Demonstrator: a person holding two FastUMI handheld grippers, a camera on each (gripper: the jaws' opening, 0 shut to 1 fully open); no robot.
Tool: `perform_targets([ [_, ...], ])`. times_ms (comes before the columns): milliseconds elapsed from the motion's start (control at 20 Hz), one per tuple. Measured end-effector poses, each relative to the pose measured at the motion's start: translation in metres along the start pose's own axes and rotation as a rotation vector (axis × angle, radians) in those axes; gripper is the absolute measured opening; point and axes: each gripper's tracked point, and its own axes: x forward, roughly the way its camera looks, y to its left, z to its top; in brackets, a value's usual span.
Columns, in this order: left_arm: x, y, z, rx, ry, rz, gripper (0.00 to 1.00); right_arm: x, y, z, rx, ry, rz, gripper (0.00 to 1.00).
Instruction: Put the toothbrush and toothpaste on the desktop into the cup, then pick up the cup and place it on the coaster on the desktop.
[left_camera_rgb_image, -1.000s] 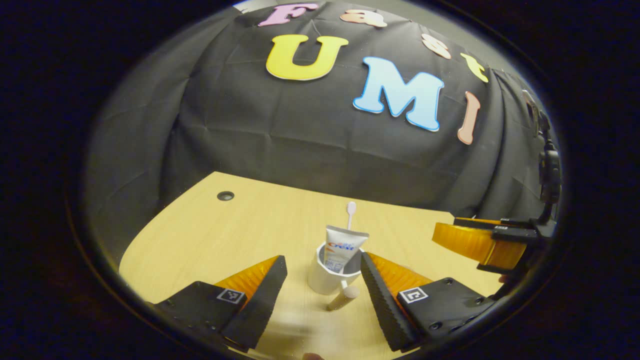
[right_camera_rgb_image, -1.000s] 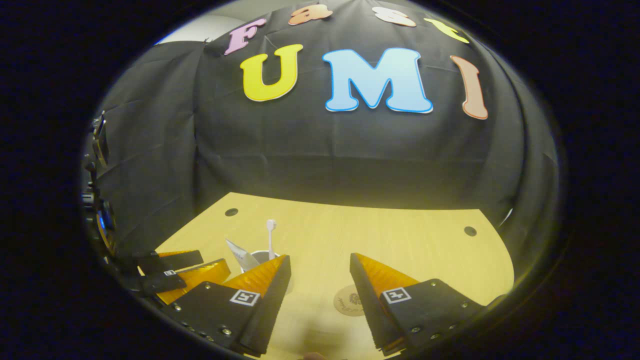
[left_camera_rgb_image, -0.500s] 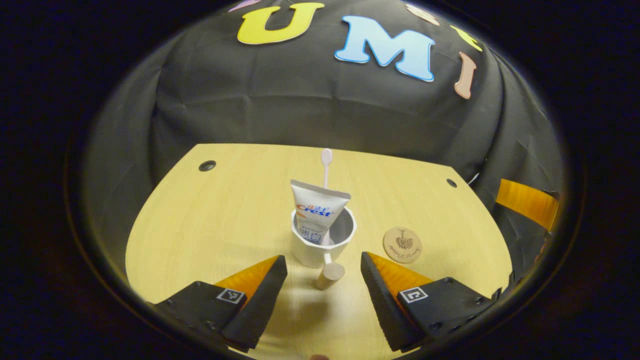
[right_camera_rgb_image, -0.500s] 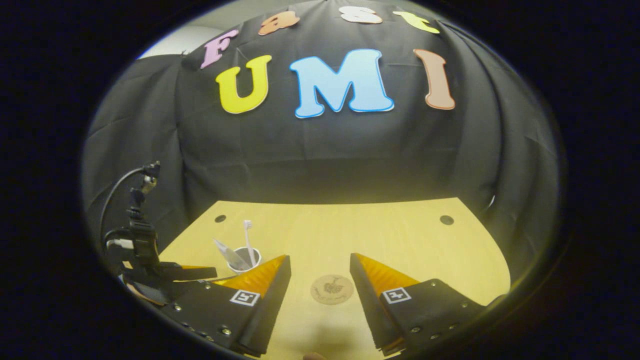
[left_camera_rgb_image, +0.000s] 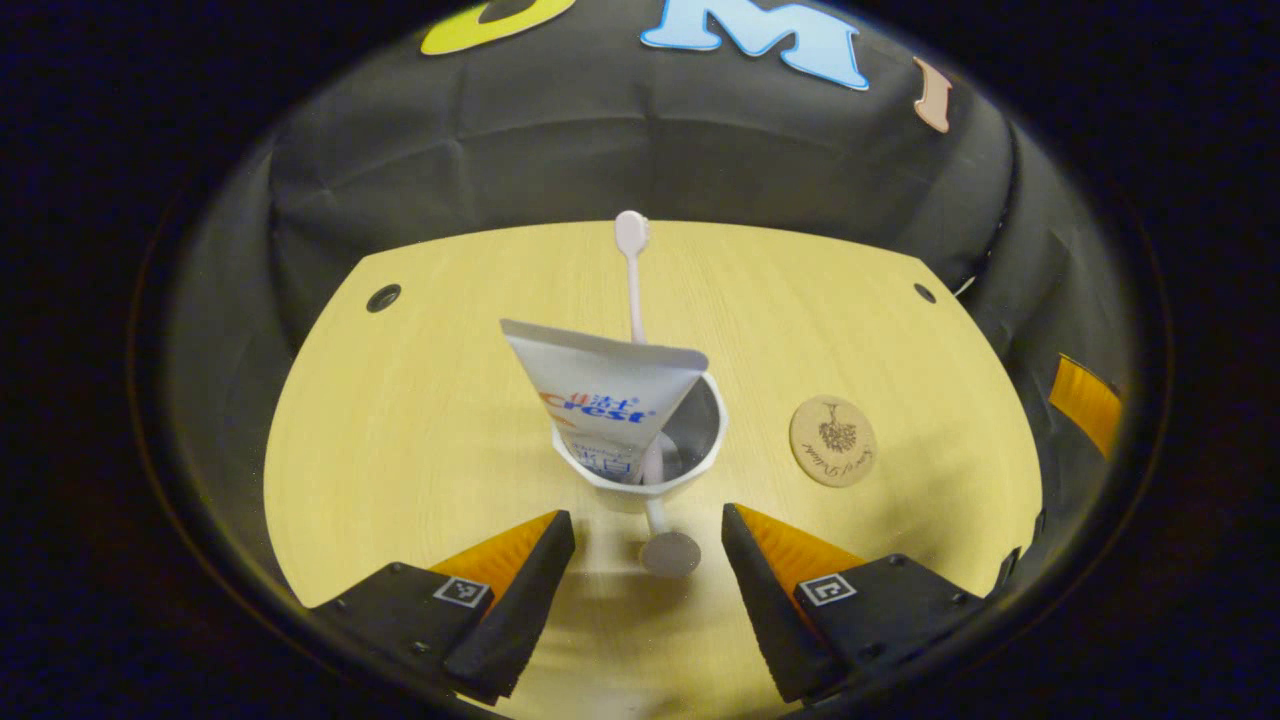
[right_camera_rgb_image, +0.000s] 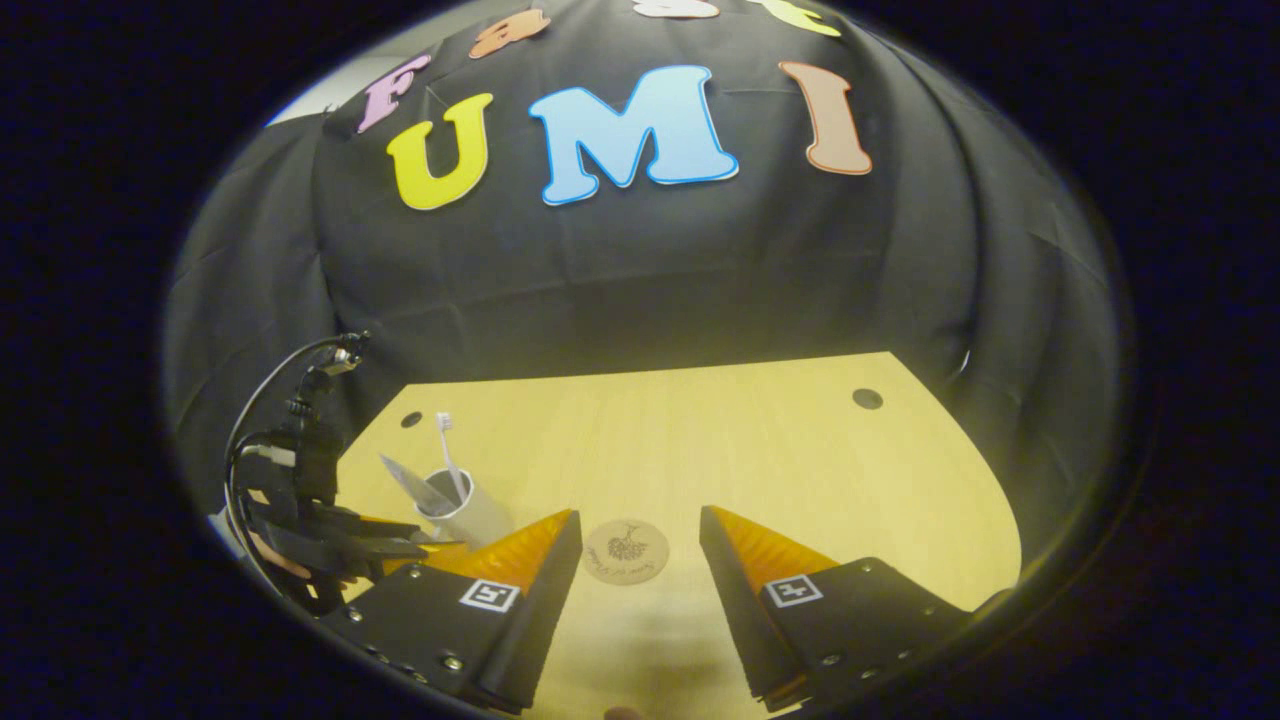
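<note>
One cup (left_camera_rgb_image: 640, 470), one toothbrush (left_camera_rgb_image: 632, 262), one toothpaste (left_camera_rgb_image: 600, 395) inside; one coaster (left_camera_rgb_image: 832, 441); both grippers' jaws wide, empty

Dim booth, warm overhead light on desk (left_camera_rgb_image: 420, 420), fisheye warp at edges — mostly sharp

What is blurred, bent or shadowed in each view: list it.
Left gripper view: fisheye curves the desk's far edge; cup, toothpaste and coaster are sharp; a soft shadow lies between the left gripper's fingers. Right gripper view: same bowing, dim edges, shadow before the right gripper.
</note>
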Motion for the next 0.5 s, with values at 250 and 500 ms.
perform_targets([
  [250,0.019,-0.007,-0.01,0.008,0.093,-0.012,0.96,0.009,0.0,-0.007,0.01,0.037,0.021,0.74],
  [500,0.033,0.001,-0.008,0.043,0.129,0.032,0.8,0.016,-0.009,-0.015,0.023,0.072,0.021,0.74],
])
